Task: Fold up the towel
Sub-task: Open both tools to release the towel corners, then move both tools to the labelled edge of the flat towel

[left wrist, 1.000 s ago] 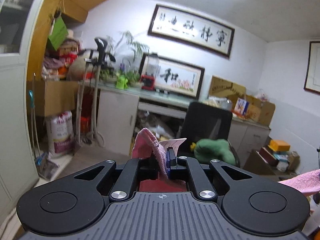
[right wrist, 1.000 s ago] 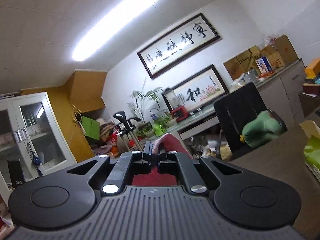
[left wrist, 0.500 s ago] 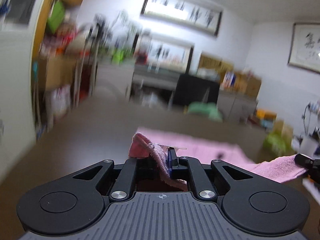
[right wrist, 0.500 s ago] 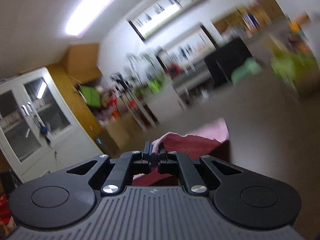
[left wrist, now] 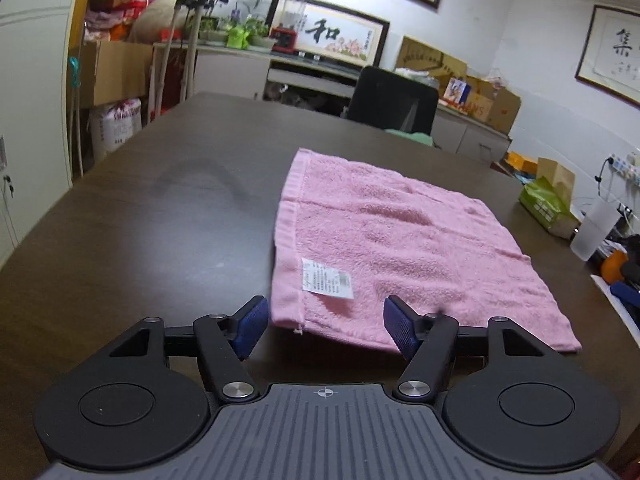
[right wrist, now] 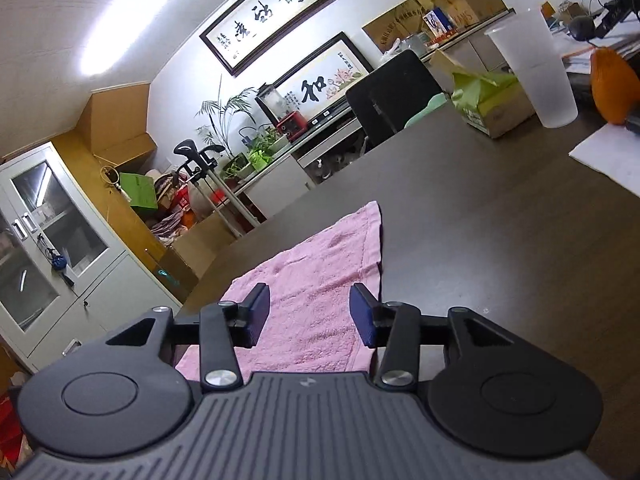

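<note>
Since the earlier frames: both grippers have come down from pointing across the room to just above the dark brown table top, and the pink terry towel, then pinched at a corner in each, now lies spread on it.

Left gripper: jaws have just been opening, blue pads wide apart, nothing gripped; the towel's near left corner, with its white care label, lies between and just ahead of the pads.

Right gripper: jaws have just been opening, moderately apart, holding nothing; the towel's near right part lies below and between them.

Towel: on the table, right of centre in the left wrist view, mostly flat with shallow wrinkles; its near edge looks slightly lifted off the surface. How many layers it lies in cannot be told.

Risks, judged:
- The lifted near edge could catch a pad if either gripper draws back low, dragging the cloth askew.
- Uneven re-gripping of the corners would skew the next fold.
- A wide sweep on the right could knock the cup.

Containers:
- Frosted translucent plastic cup, upright, far right of the table; contents cannot be told.
- Green-and-tan cardboard box beside it, top flap open; contents hidden.
</note>
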{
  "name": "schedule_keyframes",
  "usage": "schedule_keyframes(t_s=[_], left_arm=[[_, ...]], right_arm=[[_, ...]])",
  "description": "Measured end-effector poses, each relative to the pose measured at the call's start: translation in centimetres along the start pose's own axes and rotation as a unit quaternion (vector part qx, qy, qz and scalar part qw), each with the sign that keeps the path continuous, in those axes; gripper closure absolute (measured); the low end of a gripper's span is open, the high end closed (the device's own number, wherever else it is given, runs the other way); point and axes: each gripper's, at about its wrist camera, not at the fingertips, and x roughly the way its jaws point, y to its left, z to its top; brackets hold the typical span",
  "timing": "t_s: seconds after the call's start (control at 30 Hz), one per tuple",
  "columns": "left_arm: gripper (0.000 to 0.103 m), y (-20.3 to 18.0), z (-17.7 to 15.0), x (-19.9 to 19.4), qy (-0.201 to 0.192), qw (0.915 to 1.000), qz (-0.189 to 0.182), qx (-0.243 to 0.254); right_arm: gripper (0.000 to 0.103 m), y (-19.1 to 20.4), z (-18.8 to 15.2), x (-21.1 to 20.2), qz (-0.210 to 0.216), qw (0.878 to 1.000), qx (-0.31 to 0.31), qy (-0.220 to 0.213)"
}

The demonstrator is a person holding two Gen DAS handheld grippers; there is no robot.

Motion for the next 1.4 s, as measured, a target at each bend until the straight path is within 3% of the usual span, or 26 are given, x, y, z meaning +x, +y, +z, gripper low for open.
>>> schedule_keyframes(t_s=[0.13,0.23,0.37,0.63,0.87,1.17,1.27,1.4], left_arm=[[0.033,0.7,1.0,-0.8,-0.032,0.9993,0.020,0.007],[0.030,0.6,2.5,0.2,-0.042,0.9979,0.038,0.029],[0.030,-0.3,3.3,2.2,-0.028,0.9975,0.007,0.065],[0.031,-4.4,2.0,8.4,0.033,0.9850,0.037,0.165],[0.030,-3.8,0.4,6.7,0.056,0.9850,0.022,0.162],[0.026,-2.6,0.6,5.5,0.050,0.9909,0.009,0.125],[0.025,-1.9,0.7,4.1,0.025,0.9935,0.001,0.111],[0.019,-0.2,0.7,2.0,-0.020,0.9935,0.018,0.111]], right_arm=[[0.055,1.4,-1.5,2.4,-0.002,0.998,-0.037,0.051],[0.047,3.2,-2.6,4.7,-0.008,0.994,-0.073,0.085],[0.036,5.4,-3.8,6.5,-0.025,0.987,-0.111,0.112],[0.031,6.1,-4.2,8.8,-0.044,0.976,-0.136,0.167],[0.031,3.0,-2.9,7.6,0.012,0.981,-0.073,0.179],[0.026,3.0,-2.7,6.5,0.008,0.984,-0.071,0.165],[0.024,3.0,-2.9,5.5,0.002,0.986,-0.091,0.142],[0.020,3.1,-3.2,3.7,-0.015,0.986,-0.121,0.117]])
